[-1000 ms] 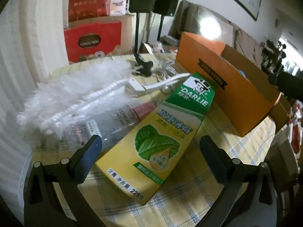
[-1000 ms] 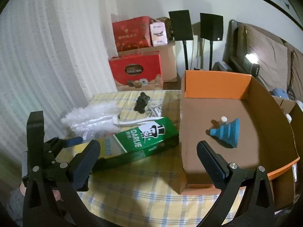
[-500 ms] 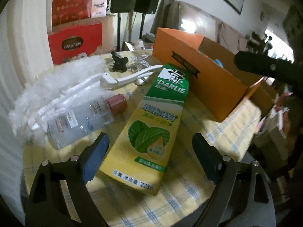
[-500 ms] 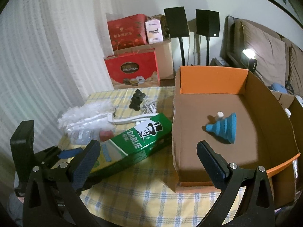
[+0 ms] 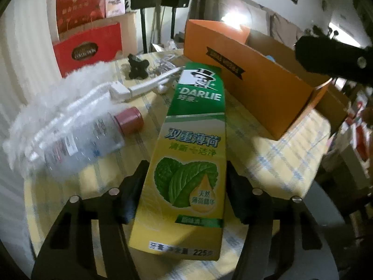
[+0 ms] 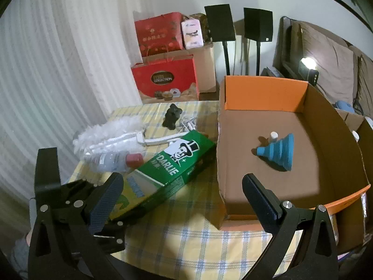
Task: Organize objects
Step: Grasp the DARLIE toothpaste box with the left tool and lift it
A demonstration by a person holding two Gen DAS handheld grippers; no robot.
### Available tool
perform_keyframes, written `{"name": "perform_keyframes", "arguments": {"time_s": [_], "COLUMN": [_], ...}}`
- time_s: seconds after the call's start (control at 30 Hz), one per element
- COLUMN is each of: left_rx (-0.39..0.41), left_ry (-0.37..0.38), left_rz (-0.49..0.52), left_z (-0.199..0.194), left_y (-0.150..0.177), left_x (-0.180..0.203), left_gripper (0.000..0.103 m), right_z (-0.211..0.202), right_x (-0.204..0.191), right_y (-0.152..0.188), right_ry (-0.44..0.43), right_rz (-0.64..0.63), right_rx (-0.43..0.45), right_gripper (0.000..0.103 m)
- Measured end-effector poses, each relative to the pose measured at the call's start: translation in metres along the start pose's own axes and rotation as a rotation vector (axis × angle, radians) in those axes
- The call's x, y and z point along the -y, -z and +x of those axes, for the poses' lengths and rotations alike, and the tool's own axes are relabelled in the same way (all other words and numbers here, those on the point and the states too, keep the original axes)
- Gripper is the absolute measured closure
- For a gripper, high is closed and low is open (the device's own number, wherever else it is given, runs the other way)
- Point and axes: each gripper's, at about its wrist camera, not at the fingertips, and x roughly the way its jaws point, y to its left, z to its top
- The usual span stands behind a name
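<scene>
My left gripper point(image 5: 184, 186) has just been closing around the near end of the toothpaste box point(image 5: 190, 154) at lower centre, pads at its sides, to lift it into the orange box point(image 6: 279, 154) at right, while my right gripper point(image 6: 181, 198) waits wide open, empty.

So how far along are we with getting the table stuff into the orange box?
Done: only the blue cone toy lies in the orange box. In hand: the left gripper has just been closing its jaws around the toothpaste carton. Left: the clear bottle, white duster, black clip and earphones.
</scene>
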Motion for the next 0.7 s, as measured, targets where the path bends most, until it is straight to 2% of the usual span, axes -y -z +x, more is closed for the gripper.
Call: {"name": "perform_keyframes", "arguments": {"time_s": [0.3,0.43,0.57,0.7], "left_rx": [0.052,0.089,0.137,0.185], "left_ry": [0.115,0.173,0.184,0.201], "left_rz": [-0.143,-0.215,-0.279,-0.311], "left_z": [-0.03,-0.046,-0.06,-0.074], "left_y": [0.01,0.012,0.011,0.007], "left_x": [-0.002,-0.006,-0.014,-0.014], "left_gripper": [0.05,0.05,0.05,0.05], "right_z": [0.007,0.003,-0.002,-0.004], "right_x": [-0.01,-0.015,-0.017,-0.012], "right_y": [0.006,0.007,0.005,0.003], "right_ry": [-0.049,-0.062,-0.086,-0.144], "right_rz": [0.019,0.015,0.023,0.086], "right_rx": [-0.049,-0.044,-0.033,-0.041], "right_gripper": [0.0,0.0,0.0,0.0]}}
